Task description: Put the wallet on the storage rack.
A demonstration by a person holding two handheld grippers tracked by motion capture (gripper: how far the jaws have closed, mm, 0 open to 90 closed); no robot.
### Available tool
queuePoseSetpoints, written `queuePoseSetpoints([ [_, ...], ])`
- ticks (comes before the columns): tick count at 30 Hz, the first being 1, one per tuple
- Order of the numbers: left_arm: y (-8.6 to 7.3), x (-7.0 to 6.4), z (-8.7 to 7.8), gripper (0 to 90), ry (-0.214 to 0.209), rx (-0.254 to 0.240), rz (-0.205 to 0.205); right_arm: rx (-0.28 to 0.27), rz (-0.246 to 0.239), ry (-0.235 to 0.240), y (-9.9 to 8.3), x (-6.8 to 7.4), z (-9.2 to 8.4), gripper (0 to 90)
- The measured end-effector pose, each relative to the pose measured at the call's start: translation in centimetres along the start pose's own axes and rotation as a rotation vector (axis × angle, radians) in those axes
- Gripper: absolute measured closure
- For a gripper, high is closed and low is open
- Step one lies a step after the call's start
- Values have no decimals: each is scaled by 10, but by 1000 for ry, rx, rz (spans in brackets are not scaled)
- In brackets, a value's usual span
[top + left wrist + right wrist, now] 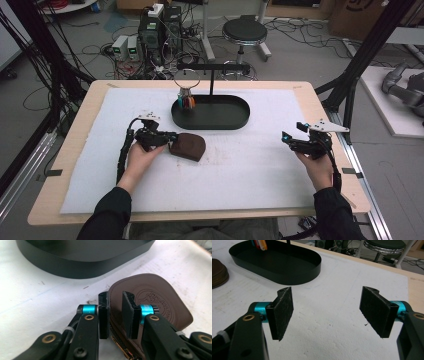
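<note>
A person sits at a table point(70, 150) with a white mat point(240, 175) on it. Each hand holds a gripper.

The left gripper point(167, 140) is at about 9 o'clock on the mat. Its jaws are pinched on the edge of a brown pouch point(189, 146). In the left gripper view, the gripper point(115, 315) has one jaw on each side of the pouch's point(160, 300) zip edge, with just a small gap between them, and that edge sits in the gap. The pouch is leather with a round stamp on top. It lies flat on the mat, just in front of the black tray point(235, 120).

The tray is an oval, at about 12 o'clock on the mat. A thin black post point(211, 82) stands up from it with a bar across the top. A wire ring with some bright little things point(187, 101) is at the tray's left end.

The right gripper point(290, 140) is at about 3 o'clock, well apart from the pouch. In the right gripper view its point(327, 312) jaws are spread wide with nothing between them, above bare mat. The tray point(294, 275) is beyond them.

A stool point(244, 32) and lots of cables point(100, 50) are on the floor behind the table.
</note>
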State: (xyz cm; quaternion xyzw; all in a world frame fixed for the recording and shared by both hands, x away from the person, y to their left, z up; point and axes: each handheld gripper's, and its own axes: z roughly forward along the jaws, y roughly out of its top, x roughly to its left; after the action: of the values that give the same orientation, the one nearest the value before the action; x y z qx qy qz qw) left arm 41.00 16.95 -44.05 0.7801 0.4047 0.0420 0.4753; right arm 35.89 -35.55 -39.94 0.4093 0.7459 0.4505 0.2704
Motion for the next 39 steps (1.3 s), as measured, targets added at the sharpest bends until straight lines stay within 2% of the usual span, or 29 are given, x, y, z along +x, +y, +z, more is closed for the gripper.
queuePoseSetpoints([
  [4, -2, -6, -3, 856, -16, -32, 26, -3, -7, 0, 1, 1, 1, 277],
  [5, -1, -10, -4, 863, -46, -53, 27, -4, -3, 1, 2, 2, 2, 277],
  [6, 0, -13, -5, 866, -53, -67, 30, -6, -2, 0, 3, 2, 2, 277],
  [8, 1, -16, -6, 872, -54, -83, 43, -14, -6, 0, 4, 3, 2, 278],
  [10, 2, -22, -10, 874, -67, -126, 66, -15, -10, 1, 4, 4, 2, 279],
  [12, -1, -29, -15, 880, -83, -194, 74, -26, -17, 6, 6, 7, 3, 302],
  [13, -2, -31, -17, 882, -85, -204, 82, -33, -20, 14, 7, 8, 3, 314],
  [14, -4, -35, -20, 882, -83, -216, 107, -35, -19, 18, 8, 9, 3, 314],
  [17, -7, -42, -30, 883, -86, -231, 161, -51, -30, 38, 11, 15, 4, 313],
  [18, -7, -42, -30, 884, -86, -231, 161, -51, -30, 38, 11, 15, 4, 313],
  [19, -10, -47, -36, 884, -82, -233, 193, -57, -35, 57, 15, 22, 6, 314],
  [20, -10, -47, -36, 884, -82, -233, 193, -57, -35, 57, 15, 22, 6, 314],
  [22, -12, -51, -40, 884, -75, -231, 235, -62, -49, 72, 17, 28, 9, 314],
  [25, -16, -58, -48, 885, -65, -217, 289, -71, -50, 124, 23, 41, 16, 313],
  [26, -16, -58, -48, 885, -65, -217, 289, -77, -50, 139, 24, 45, 19, 313],
  [27, -18, -60, -51, 885, -61, -209, 326, -79, -48, 158, 25, 48, 21, 312],
  [28, -18, -60, -51, 885, -61, -209, 326, -79, -48, 158, 25, 48, 21, 312],
  [29, -20, -63, -54, 885, -61, -205, 359, -77, -54, 194, 27, 55, 27, 307],
  [30, -20, -63, -54, 885, -61, -205, 359, -77, -54, 194, 27, 55, 27, 307],
  [31, -21, -64, -55, 885, -64, -201, 372, -69, -65, 227, 29, 64, 36, 297],
  [32, -22, -66, -57, 885, -60, -196, 407, -57, -75, 244, 30, 70, 41, 297],
  [34, -22, -68, -58, 885, -62, -192, 436, -28, -108, 265, 31, 80, 50, 297],
  [36, -22, -69, -58, 885, -61, -190, 448, -18, -117, 278, 31, 84, 53, 297],
  [39, -22, -70, -59, 885, -67, -190, 477, 17, -156, 355, 34, 105, 68, 297],
])
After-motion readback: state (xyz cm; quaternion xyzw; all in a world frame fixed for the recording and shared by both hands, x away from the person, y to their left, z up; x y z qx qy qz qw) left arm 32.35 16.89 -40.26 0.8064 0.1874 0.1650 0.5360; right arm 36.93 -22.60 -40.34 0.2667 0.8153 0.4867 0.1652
